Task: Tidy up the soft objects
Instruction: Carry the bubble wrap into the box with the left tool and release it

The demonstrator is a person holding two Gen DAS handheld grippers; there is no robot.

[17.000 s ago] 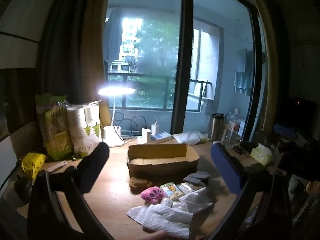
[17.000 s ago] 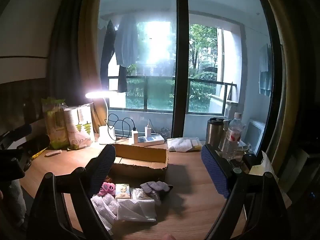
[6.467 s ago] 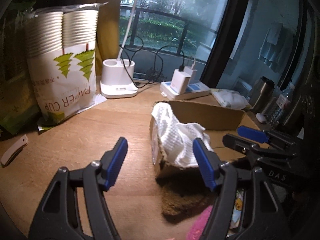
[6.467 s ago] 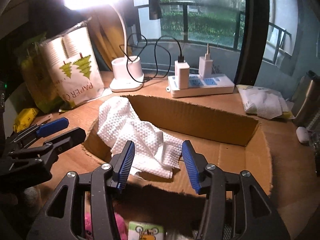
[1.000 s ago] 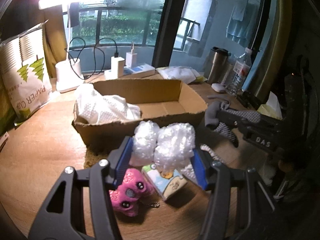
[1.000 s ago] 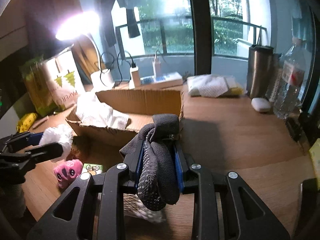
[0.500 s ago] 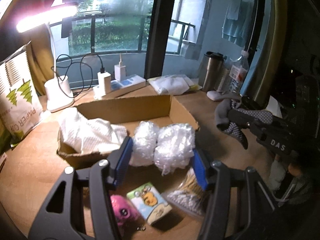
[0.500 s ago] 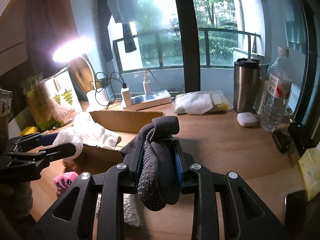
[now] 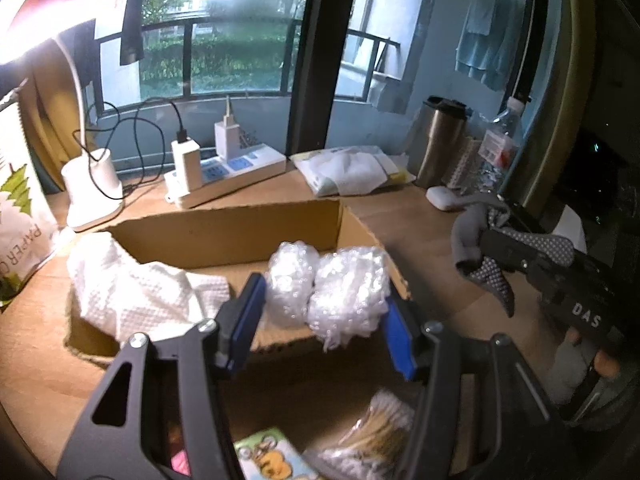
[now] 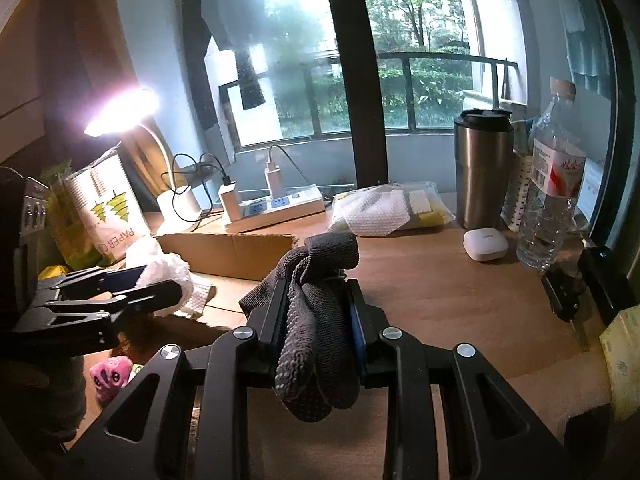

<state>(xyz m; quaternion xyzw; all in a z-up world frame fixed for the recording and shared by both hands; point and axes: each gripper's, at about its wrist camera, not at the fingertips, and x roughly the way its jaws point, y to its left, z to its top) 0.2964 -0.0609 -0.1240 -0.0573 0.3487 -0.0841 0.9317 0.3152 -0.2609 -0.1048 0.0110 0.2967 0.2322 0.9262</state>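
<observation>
Left gripper: jaws closed onto a wad of bubble wrap, held raised at the near wall of the cardboard box, over its right half.
Right gripper: jaws narrow, clamped on a grey knitted glove with a dotted palm; the glove's cuff bunches above the pads and its fingers hang below them.
Right gripper seen from the left wrist camera: off to the right of the box, above the wooden desk, with the glove dangling from it.
Cardboard box: open-topped, on the desk, with a white textured cloth heaped in its left end and spilling over the wall.
In front of the box: a pink plush toy, a cartoon-printed packet and a bag of cotton swabs lie on the desk under the left gripper.
Behind the box: a white power strip with chargers plugged in, a lit desk lamp, and a sleeve of paper cups.
Right side of the desk: a steel tumbler, a water bottle, a white earbud case and a pack of wipes.
</observation>
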